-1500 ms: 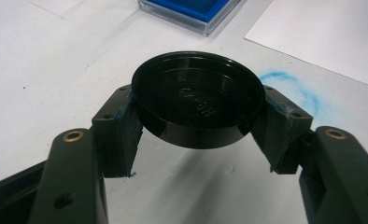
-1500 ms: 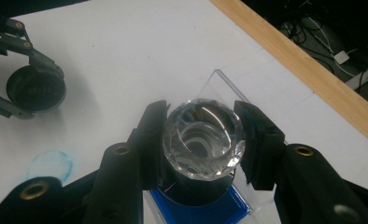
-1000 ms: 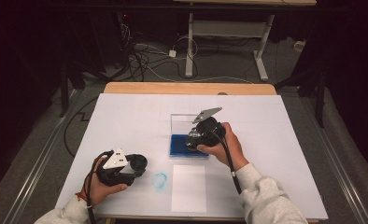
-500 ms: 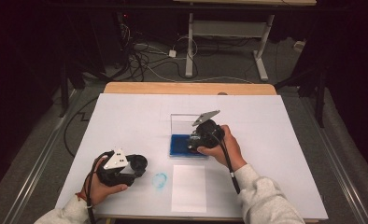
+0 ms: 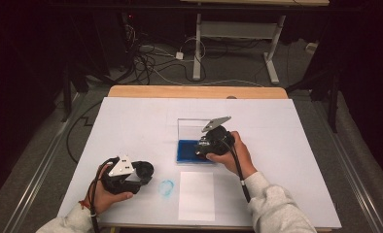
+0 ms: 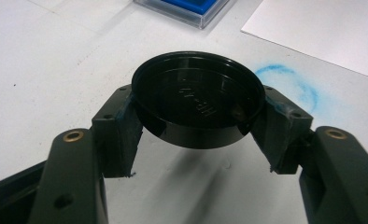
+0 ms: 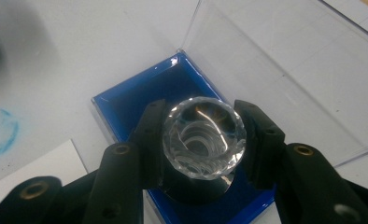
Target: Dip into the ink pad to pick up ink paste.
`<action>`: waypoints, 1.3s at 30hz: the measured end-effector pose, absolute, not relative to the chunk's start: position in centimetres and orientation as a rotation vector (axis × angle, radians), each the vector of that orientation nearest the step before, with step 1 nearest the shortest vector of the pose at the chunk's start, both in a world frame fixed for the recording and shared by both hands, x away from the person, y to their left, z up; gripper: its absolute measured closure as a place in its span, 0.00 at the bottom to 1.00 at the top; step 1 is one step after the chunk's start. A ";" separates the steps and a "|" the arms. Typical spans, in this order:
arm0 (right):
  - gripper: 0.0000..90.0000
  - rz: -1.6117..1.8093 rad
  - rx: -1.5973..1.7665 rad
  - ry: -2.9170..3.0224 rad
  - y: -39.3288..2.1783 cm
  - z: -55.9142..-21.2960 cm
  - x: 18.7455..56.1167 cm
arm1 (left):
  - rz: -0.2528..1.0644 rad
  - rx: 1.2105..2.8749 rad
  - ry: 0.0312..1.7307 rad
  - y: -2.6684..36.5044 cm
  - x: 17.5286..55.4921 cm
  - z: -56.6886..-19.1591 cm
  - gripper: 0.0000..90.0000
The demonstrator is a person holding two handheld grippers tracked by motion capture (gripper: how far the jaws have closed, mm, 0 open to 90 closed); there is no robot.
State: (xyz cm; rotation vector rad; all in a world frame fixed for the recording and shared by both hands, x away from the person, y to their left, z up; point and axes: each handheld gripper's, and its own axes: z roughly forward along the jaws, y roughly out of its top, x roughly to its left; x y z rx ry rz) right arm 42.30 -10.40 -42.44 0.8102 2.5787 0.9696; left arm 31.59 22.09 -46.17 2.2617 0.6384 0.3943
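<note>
Black round cap point(image 6: 197, 100) sits clamped in the left tool point(image 5: 131, 174) at seven o'clock, kept clear, while the right tool point(image 5: 206, 147) grips a faceted glass stamp point(image 7: 203, 137) over the blue ink pad point(image 7: 140, 105) near centre, probably for inking.

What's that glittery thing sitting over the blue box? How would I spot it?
Find the white table, then the blue ink-pad box with its clear lid up. Over it, the right hand-held gripper clamps a stamp with a faceted, crystal-clear round top, unlike the left's flat black cap.

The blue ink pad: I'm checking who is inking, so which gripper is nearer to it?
Right. The right gripper is over the blue ink pad; the left gripper is apart, nearer the person.
</note>
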 end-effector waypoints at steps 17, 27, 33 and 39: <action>0.64 0.944 0.799 2.569 -10.2 -42.5 42.1 | 0.395 2.261 0.646 22.1 31.5 -46.2 0.41; 0.63 0.935 0.792 2.568 -10.1 -42.5 42.0 | 0.388 2.262 0.646 22.1 31.6 -46.3 0.41; 0.63 0.950 0.779 2.574 -10.3 -42.5 42.3 | 0.388 2.262 0.645 22.1 31.6 -46.3 0.41; 0.63 0.952 0.790 2.574 -10.3 -42.5 42.3 | 0.388 2.261 0.646 22.1 31.5 -46.2 0.41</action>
